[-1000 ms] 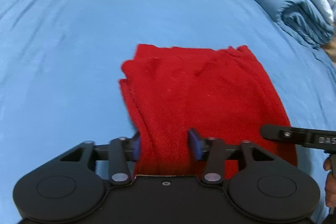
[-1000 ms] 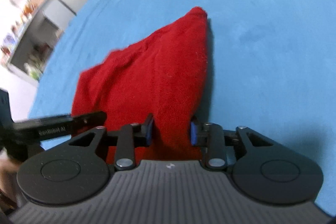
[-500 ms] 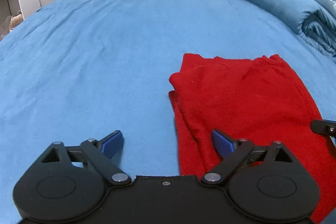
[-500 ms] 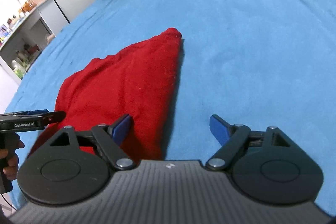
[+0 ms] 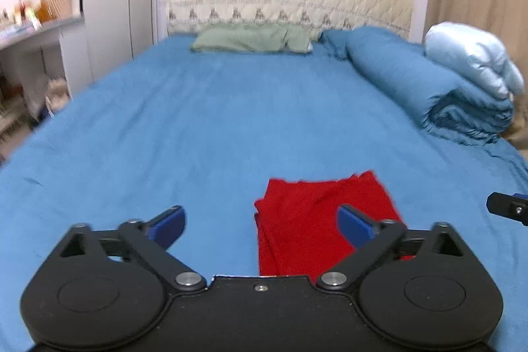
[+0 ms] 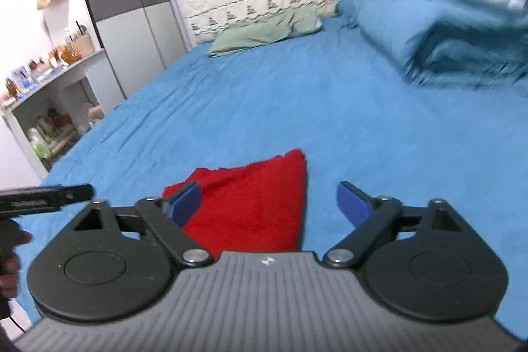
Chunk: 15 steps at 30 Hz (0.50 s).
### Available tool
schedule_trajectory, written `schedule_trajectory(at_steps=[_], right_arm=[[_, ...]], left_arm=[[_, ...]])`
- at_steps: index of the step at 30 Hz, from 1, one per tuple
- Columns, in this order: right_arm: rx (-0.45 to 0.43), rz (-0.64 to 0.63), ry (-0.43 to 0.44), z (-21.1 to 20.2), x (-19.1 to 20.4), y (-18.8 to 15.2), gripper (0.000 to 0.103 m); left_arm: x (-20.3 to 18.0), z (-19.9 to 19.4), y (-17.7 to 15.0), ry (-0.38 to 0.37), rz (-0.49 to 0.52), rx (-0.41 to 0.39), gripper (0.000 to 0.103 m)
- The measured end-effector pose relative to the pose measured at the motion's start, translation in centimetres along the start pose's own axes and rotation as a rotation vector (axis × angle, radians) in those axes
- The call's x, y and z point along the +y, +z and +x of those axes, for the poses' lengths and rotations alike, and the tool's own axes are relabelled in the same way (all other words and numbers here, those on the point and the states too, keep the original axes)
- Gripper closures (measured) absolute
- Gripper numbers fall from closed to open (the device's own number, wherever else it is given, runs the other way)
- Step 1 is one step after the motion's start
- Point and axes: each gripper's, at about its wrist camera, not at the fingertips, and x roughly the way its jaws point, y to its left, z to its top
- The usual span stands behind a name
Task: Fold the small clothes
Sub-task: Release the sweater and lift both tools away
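A folded red garment [image 5: 316, 216] lies flat on the blue bed sheet [image 5: 204, 127], near the foot of the bed. It also shows in the right wrist view [image 6: 254, 207]. My left gripper [image 5: 260, 225] is open and empty, raised above and behind the garment's left edge. My right gripper [image 6: 269, 203] is open and empty, raised above and behind the garment's right edge. The tip of the right gripper shows at the right edge of the left wrist view [image 5: 508, 207]. The left gripper shows at the left of the right wrist view [image 6: 43, 196].
A rolled blue duvet [image 5: 429, 88] and a pale blue quilt [image 5: 472, 58] lie along the bed's right side. A green pillow [image 5: 250, 38] lies by the quilted headboard [image 5: 290, 2], which has plush toys on top. A wardrobe and cluttered shelves [image 6: 49, 108] stand left of the bed.
Both grippers were shut on the red garment's near edge, then opened and let it go. Both have since pulled back and tilted up, so the garment now looks smaller and lower.
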Motion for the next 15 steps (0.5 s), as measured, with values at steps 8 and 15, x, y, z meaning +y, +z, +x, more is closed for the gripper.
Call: schedule_trajectory(at_steps=[8, 15], right_arm=[[0.037, -0.083, -0.145, -14.1, 5.7, 1.1, 0.000], [0.078, -0.088, -0.216, -20.5, 8.2, -2.7, 0.000]], left_arm=[[-1.0, -12.6, 0.8, 0.061, -0.007, 0.025, 0.000], [-2.1, -17.9, -3.7, 0.101, 0.024, 0.063, 0.000]])
